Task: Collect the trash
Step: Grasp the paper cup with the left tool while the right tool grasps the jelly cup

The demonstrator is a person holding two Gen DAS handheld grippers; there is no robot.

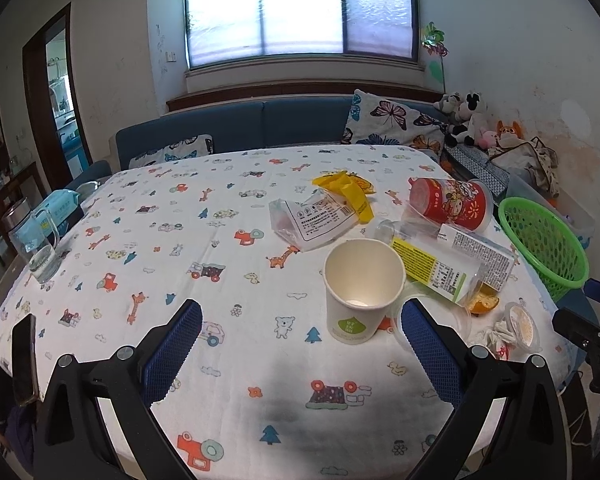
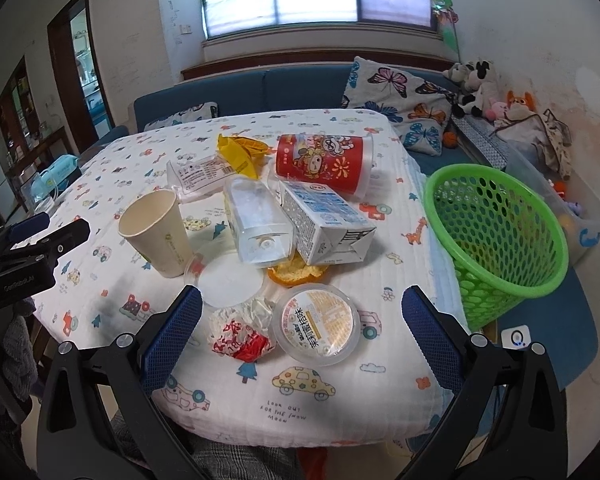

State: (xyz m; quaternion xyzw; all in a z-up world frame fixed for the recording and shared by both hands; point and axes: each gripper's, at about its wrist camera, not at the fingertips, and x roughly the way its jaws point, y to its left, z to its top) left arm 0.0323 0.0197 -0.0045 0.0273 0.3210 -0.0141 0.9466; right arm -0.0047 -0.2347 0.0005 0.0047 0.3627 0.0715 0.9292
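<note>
Cups, carton [image 2: 324, 222], wrappers and peel litter the tablecloth beside a tilted green basket [image 2: 500, 240].

Worktop [image 2: 340, 400]: carries all the trash.
Basket [image 2: 496, 240]: off the worktop's right edge, tilted.
Paper cup [image 2: 156, 232]: upright, left of the pile.
Carton [image 2: 324, 224]: lying right of the bottle [image 2: 256, 220], both over a peel [image 2: 296, 274].
Tub [image 2: 324, 160]: lying behind the carton.
Lidded cup [image 2: 316, 324]: nearest, wrapper [image 2: 240, 332] touching its left.
</note>
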